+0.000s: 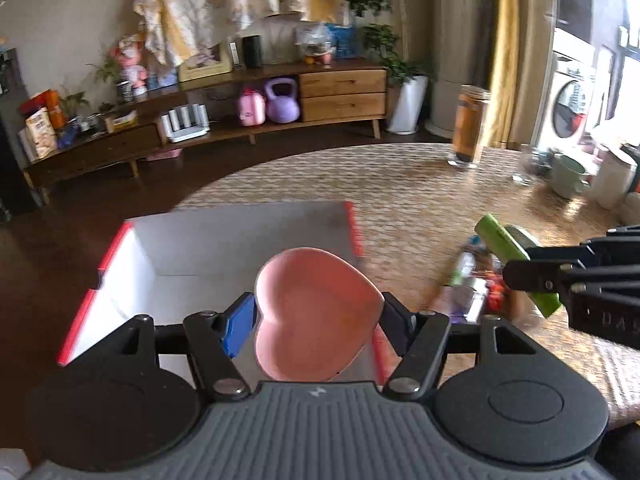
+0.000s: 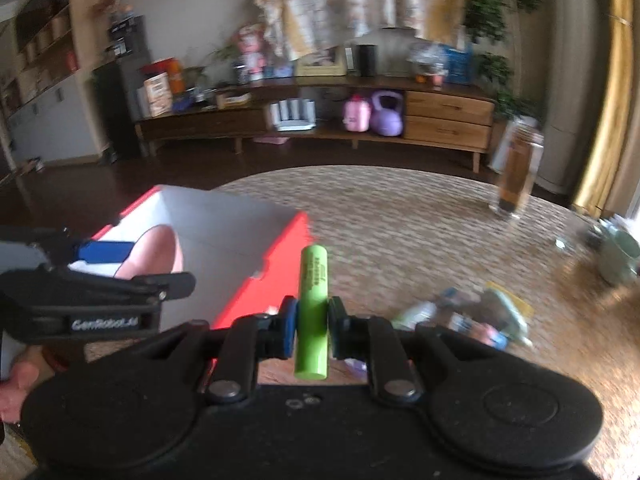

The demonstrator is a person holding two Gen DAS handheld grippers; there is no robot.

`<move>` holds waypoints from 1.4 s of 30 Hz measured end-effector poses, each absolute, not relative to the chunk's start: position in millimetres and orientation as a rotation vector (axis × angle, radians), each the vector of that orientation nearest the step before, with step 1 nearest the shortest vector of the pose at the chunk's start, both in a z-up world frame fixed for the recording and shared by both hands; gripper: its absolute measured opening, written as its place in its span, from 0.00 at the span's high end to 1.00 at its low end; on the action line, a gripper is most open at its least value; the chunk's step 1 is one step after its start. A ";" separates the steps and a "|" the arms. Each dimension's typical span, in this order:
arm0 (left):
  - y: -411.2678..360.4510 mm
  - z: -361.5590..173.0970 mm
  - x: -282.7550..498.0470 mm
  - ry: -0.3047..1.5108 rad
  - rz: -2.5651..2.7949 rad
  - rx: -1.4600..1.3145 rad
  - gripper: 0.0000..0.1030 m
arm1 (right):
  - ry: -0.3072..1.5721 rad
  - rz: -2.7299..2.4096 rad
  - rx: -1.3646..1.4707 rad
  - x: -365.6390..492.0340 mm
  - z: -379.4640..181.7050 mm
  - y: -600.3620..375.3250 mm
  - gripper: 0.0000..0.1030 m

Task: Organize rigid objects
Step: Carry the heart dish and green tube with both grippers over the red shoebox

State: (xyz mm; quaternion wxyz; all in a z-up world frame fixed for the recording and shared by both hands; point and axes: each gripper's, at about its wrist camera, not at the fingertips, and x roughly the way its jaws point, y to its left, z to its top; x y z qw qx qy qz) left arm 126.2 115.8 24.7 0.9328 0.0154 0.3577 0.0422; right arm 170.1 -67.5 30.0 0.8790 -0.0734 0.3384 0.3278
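The green battery [image 2: 313,312] sits crosswise in the right gripper [image 2: 313,330], its long axis running straight away from the camera in the right wrist view, the far end rising above the jaws and the near end sticking out toward the gripper body. The jaws are closed to a narrow gap and pinch the cylinder around its middle. In the left wrist view the same battery [image 1: 516,258] shows tilted, upper end toward the left, and the right gripper [image 1: 536,280] holds it above the worktop [image 1: 420,200], over a blurred heap of small packets [image 1: 472,280].

The left gripper [image 1: 316,316] holds a pink heart-shaped dish [image 1: 316,312], jaws set at a middling width and pressing on the two lobes. The heart's tip points back toward the camera and its hollow faces up. It hangs over the open red and white box [image 1: 224,236], inside the box's near right corner as seen from this wrist. A person's fingers [image 2: 16,388] show at the lower left edge of the right wrist view.

The box [image 2: 224,232] lies at the worktop's left edge, with the dark floor just beyond it. To the right of the box's red wall the woven worktop is bare up to a tall glass jar [image 1: 470,126] standing near the far rim. A pale green cup [image 1: 568,176] stands at the right edge.
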 end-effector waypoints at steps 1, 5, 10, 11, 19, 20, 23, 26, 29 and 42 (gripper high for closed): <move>124.9 24.5 128.0 0.736 0.103 0.030 0.35 | 0.711 0.699 -0.156 171.2 29.4 -58.0 0.85; 156.4 23.6 135.1 0.746 0.150 0.047 0.35 | 0.727 0.749 -0.173 172.3 24.8 -22.6 0.85; 191.3 12.1 150.7 0.782 0.192 0.039 0.35 | 0.758 0.802 -0.197 174.2 16.5 15.2 0.85; 198.1 9.4 154.6 0.793 0.197 0.042 0.35 | 0.765 0.813 -0.203 175.7 13.7 21.1 0.85; 229.8 -23.1 184.3 0.890 0.202 0.043 0.35 | 0.834 0.848 -0.274 185.3 -11.9 64.1 0.85; 231.8 -26.9 187.4 0.901 0.198 0.041 0.35 | 0.844 0.844 -0.284 186.0 -15.5 67.7 0.85; 238.1 -37.9 200.4 0.941 0.185 0.035 0.35 | 0.878 0.838 -0.304 190.3 -26.1 76.8 0.85; 240.9 -50.8 212.5 0.996 0.188 0.031 0.35 | 0.909 0.827 -0.330 191.5 -35.5 84.7 0.85; 242.3 -60.5 219.8 1.043 0.173 0.006 0.35 | 0.920 0.824 -0.367 193.1 -42.8 92.2 0.85; 247.0 -73.7 234.8 1.273 0.145 -0.032 0.35 | 0.954 0.847 -0.434 188.7 -52.6 107.4 0.74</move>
